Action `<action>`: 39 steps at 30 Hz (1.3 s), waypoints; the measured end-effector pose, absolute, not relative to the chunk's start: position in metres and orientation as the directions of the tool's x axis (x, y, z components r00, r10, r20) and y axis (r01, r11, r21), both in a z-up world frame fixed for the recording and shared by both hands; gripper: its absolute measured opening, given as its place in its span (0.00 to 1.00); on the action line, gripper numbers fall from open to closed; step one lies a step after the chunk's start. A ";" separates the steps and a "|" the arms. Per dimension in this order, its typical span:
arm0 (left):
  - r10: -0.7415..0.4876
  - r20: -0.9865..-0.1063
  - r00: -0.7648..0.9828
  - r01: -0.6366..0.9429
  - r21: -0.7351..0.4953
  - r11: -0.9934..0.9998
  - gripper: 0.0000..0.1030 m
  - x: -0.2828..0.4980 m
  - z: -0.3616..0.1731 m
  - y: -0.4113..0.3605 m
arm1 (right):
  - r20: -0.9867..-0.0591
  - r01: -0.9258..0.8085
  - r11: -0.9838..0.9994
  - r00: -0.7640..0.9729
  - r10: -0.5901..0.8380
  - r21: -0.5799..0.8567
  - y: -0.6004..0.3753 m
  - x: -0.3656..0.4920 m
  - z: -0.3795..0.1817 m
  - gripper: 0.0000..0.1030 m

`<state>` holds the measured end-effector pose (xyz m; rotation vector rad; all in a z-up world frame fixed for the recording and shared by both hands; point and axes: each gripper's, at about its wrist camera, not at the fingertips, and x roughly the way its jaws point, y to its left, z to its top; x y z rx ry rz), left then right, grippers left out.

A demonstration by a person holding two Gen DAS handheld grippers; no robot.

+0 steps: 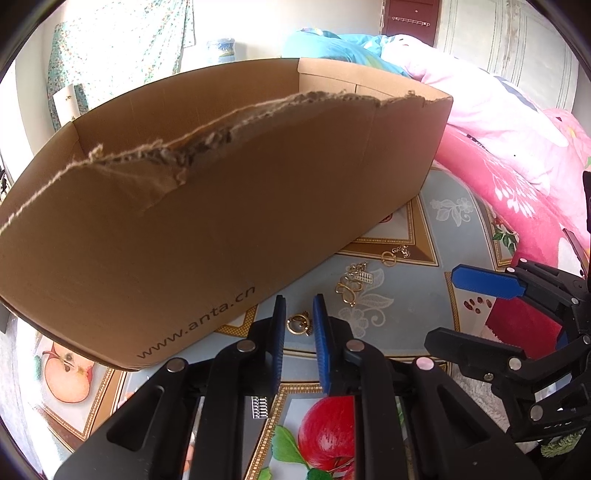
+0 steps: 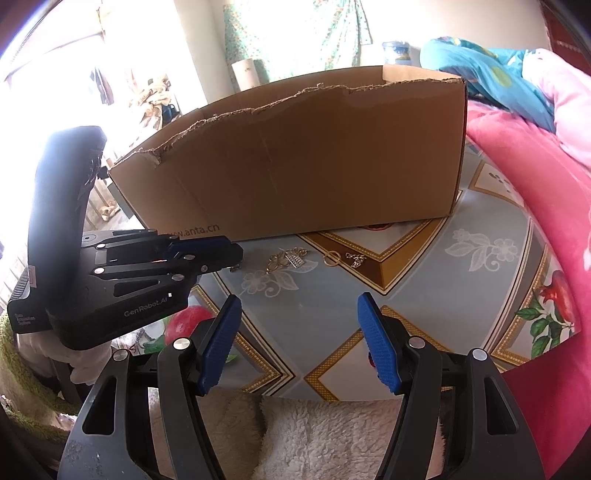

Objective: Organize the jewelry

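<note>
You're working in a home bedroom.
Beside your counter's fruit-printed oilcloth (image 2: 424, 295) lie a pink quilt (image 1: 517, 155) and teal bedding (image 2: 480, 74); a floral curtain (image 2: 295, 33) hangs behind, by a dark wooden door (image 1: 410, 18).

The cardboard box (image 1: 221, 206) is hiding its own inside; the gold pieces (image 2: 288, 260) beside it are showing too small to identify.

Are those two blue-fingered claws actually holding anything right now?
The left gripper pinches a small gold ring-shaped jewelry piece by its two sides, between its fingertips. The right gripper is open and holds nothing.
</note>
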<state>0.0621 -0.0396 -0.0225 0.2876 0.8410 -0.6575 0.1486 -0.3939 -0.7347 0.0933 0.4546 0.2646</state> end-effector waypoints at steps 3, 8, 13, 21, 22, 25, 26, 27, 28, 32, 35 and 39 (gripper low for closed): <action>-0.422 -0.763 0.490 0.641 -0.013 0.767 0.14 0.060 -0.021 -0.039 | -0.419 -0.230 0.962 0.866 0.272 0.150 -0.394 0.147 -0.735 0.60; -0.425 -0.756 0.499 0.636 -0.014 0.771 0.13 0.057 -0.016 -0.037 | -0.411 -0.230 0.962 0.870 0.272 0.150 -0.395 0.144 -0.734 0.60; -0.435 -0.744 0.508 0.631 -0.022 0.775 0.12 0.052 -0.010 -0.036 | -0.400 -0.223 0.963 0.877 0.265 0.150 -0.396 0.139 -0.734 0.60; -0.470 -0.729 0.498 0.639 -0.058 0.767 0.11 0.049 -0.008 -0.033 | -0.381 -0.208 0.968 0.891 0.248 0.142 -0.398 0.127 -0.733 0.60; -0.471 -0.726 0.501 0.638 -0.058 0.768 0.11 0.049 -0.007 -0.032 | -0.380 -0.208 0.968 0.891 0.247 0.142 -0.397 0.125 -0.734 0.60; -0.478 -0.711 0.517 0.631 -0.062 0.774 0.11 0.048 -0.004 -0.027 | -0.378 -0.210 0.968 0.892 0.247 0.136 -0.395 0.123 -0.734 0.60; -0.479 -0.705 0.523 0.626 -0.063 0.777 0.11 0.047 -0.003 -0.025 | -0.378 -0.212 0.968 0.892 0.247 0.133 -0.393 0.123 -0.734 0.60; -0.478 -0.700 0.530 0.620 -0.064 0.782 0.11 0.045 -0.001 -0.021 | -0.375 -0.214 0.968 0.893 0.249 0.131 -0.393 0.123 -0.733 0.60; -0.477 -0.694 0.540 0.614 -0.063 0.787 0.11 0.043 0.001 -0.017 | -0.371 -0.218 0.968 0.894 0.251 0.128 -0.393 0.123 -0.733 0.60; -0.457 -0.677 0.577 0.575 -0.061 0.816 0.11 0.036 0.011 0.000 | -0.371 -0.248 0.961 0.887 0.275 0.120 -0.387 0.125 -0.731 0.60; -0.440 -0.667 0.601 0.545 -0.061 0.836 0.11 0.033 0.017 0.014 | -0.373 -0.284 0.954 0.878 0.301 0.101 -0.377 0.128 -0.730 0.60; -0.423 -0.660 0.620 0.512 -0.067 0.856 0.11 0.033 0.022 0.028 | -0.377 -0.344 0.936 0.860 0.344 0.068 -0.361 0.135 -0.728 0.60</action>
